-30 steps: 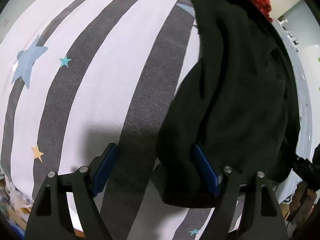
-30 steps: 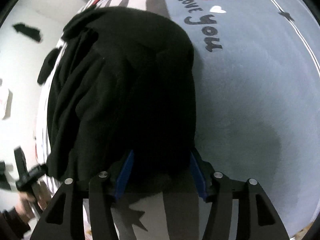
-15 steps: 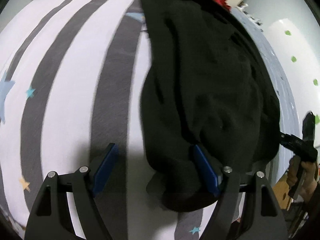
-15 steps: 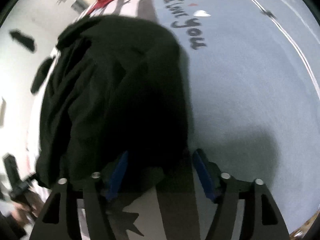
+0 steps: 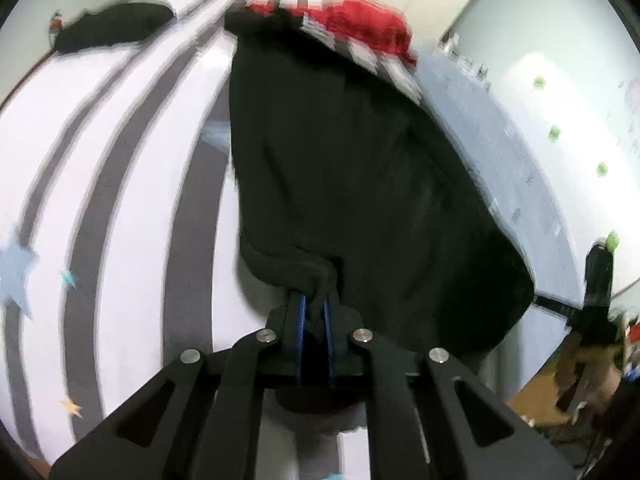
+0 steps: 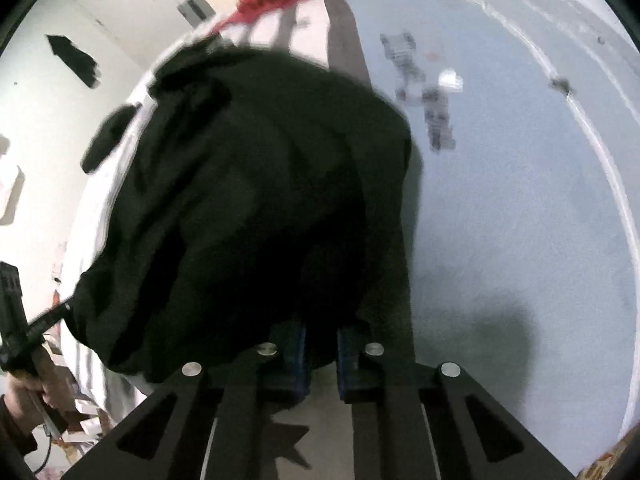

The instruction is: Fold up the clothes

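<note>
both the left gripper point(image 5: 314, 312) and right gripper point(image 6: 320, 344) pinch the black garment point(image 5: 360, 160) hem, right jaws closing; lift evenly, probably keeping the edge taut over the striped bedding point(image 5: 120, 160).

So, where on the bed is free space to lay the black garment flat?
Free: the striped bedding left of the black garment, and the plain grey-blue bedding to its right. Crowded: the far end, with the red garment.

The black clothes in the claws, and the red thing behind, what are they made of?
Black garment: looks like soft, matte fleece or thick knit; it bunches into fat folds where the left claw pinches it. Red item: probably a nubbly knit or towel, too blurred to be sure.
</note>
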